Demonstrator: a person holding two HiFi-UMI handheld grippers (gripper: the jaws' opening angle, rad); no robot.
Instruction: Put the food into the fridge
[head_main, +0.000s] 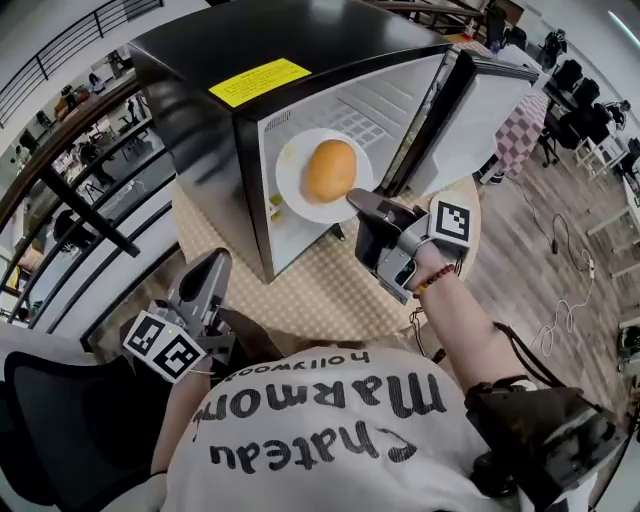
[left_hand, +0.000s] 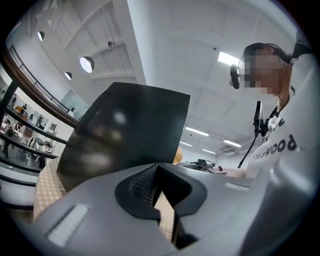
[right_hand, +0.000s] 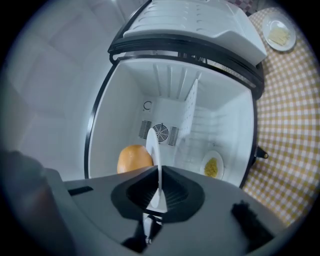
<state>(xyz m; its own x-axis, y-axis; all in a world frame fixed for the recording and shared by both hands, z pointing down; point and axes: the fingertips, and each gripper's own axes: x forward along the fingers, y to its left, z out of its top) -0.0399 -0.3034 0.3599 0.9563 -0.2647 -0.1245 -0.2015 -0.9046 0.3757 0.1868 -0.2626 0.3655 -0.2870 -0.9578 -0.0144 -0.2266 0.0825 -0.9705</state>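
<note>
Right claw (right_hand: 158, 198): white plate (head_main: 287, 182), golden bun (head_main: 330, 170)

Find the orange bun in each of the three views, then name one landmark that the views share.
Head view: centre, the bun lies on the white plate at the fridge opening.
Left gripper view: only an orange sliver past the fridge's right edge, probably the bun.
Right gripper view: lower centre-left, the bun beside the edge-on plate.
Shared landmark: the fridge.
</note>
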